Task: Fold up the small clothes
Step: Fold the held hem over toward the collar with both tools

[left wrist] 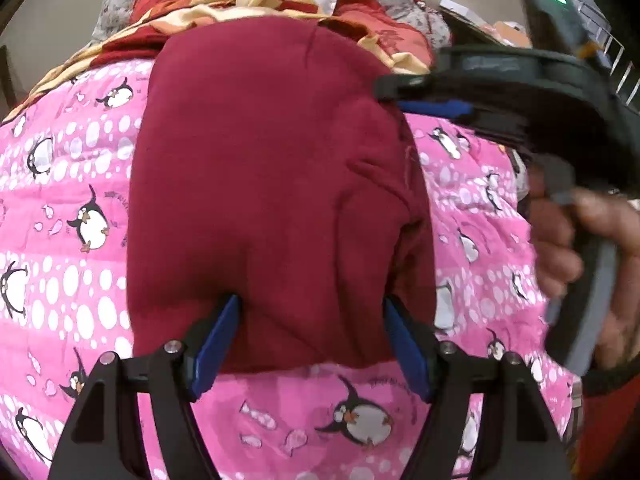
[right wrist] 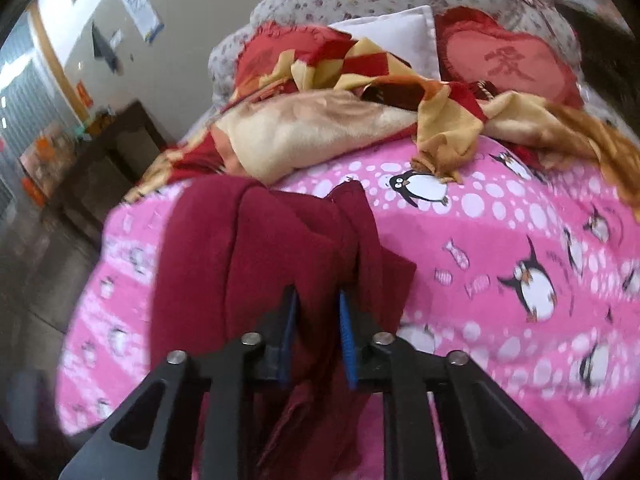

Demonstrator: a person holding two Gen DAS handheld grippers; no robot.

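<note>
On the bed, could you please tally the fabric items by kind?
Maroon garment: 1
Pink penguin bedspread: 1
Red-and-gold checked blanket: 1
Red heart cushion: 1
White pillow: 1
Total: 5

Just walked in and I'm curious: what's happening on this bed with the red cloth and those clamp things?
A person is folding a small maroon garment on a pink penguin bedsheet, with a hand-held gripper in each hand. The left hand-held gripper stands open astride the garment's near edge, which lies flat. The right hand-held gripper has a bunched fold of the garment between its fingers at the cloth's right edge. A rumpled red-and-gold blanket lies beyond.
</note>
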